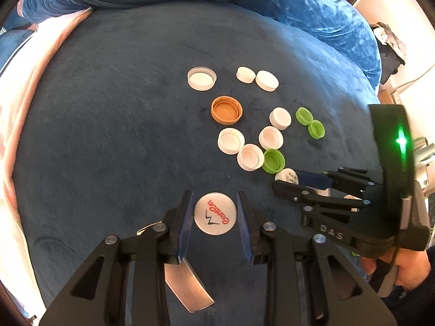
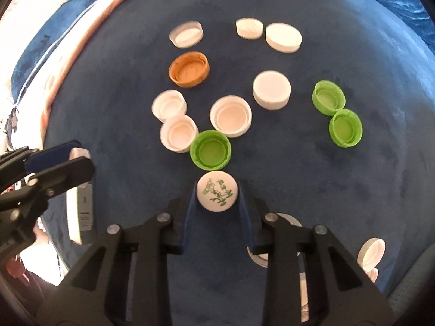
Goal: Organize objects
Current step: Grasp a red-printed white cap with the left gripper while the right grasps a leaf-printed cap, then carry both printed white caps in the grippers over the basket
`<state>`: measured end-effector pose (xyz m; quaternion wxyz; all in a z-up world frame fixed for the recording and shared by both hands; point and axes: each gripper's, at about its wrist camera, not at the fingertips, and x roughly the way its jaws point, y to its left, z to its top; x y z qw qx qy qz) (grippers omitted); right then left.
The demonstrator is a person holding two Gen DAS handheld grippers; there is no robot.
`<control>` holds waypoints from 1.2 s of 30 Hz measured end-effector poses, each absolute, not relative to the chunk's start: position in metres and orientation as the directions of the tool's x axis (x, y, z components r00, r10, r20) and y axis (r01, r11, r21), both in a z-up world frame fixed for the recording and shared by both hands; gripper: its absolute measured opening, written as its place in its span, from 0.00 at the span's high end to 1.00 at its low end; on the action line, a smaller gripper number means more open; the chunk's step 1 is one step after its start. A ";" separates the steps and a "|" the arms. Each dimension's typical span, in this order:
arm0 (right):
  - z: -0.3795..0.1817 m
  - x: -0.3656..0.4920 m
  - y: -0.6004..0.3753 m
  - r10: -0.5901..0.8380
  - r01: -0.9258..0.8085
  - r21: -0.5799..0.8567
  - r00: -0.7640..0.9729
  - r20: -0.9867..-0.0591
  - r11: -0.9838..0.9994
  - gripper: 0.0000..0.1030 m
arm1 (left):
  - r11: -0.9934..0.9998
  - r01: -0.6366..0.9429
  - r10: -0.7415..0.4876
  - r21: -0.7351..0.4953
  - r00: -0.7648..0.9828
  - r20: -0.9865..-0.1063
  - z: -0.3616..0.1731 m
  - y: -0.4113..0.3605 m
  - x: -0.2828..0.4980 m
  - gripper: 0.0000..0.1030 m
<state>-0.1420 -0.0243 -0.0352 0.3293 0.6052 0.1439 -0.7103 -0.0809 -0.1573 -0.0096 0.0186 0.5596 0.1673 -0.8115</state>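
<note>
Bottle caps lie on a dark blue plush surface [image 1: 108, 122]. My left gripper [image 1: 215, 209] straddles a white cap with red "Ganten" print [image 1: 215, 213]; small gaps show at both pads. My right gripper [image 2: 217, 196] is shut on a white cap with green print [image 2: 217, 194], which also shows in the left wrist view [image 1: 287, 176]. Just beyond it sits a green cap [image 2: 210, 149], open side up. Several white caps [image 2: 230, 116], an orange cap [image 2: 189, 68] and two more green caps [image 2: 345, 127] lie farther off.
A rumpled blue blanket [image 1: 272, 5] bounds the far side. A pink and white cover [image 1: 16, 108] lies to the left. The right gripper body [image 1: 391, 190] stands close to the right of my left gripper. A white cap [image 2: 371, 252] lies near right.
</note>
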 end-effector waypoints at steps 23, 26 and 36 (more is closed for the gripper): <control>0.085 -0.131 0.144 -0.424 0.368 0.299 -0.326 -0.845 -0.880 0.70 | -0.961 -0.024 0.256 -0.277 -0.465 -0.848 0.080 -0.040 -0.100 0.69; 0.102 -0.124 0.185 -0.421 0.307 0.316 -0.388 -0.820 -0.898 0.70 | -0.956 -0.086 0.289 -0.282 -0.470 -0.834 0.094 -0.005 -0.107 0.69; 0.111 -0.118 0.308 -0.329 0.056 0.351 -0.512 -0.794 -0.935 0.70 | -0.910 -0.298 0.399 -0.288 -0.440 -0.804 0.125 0.124 -0.129 0.69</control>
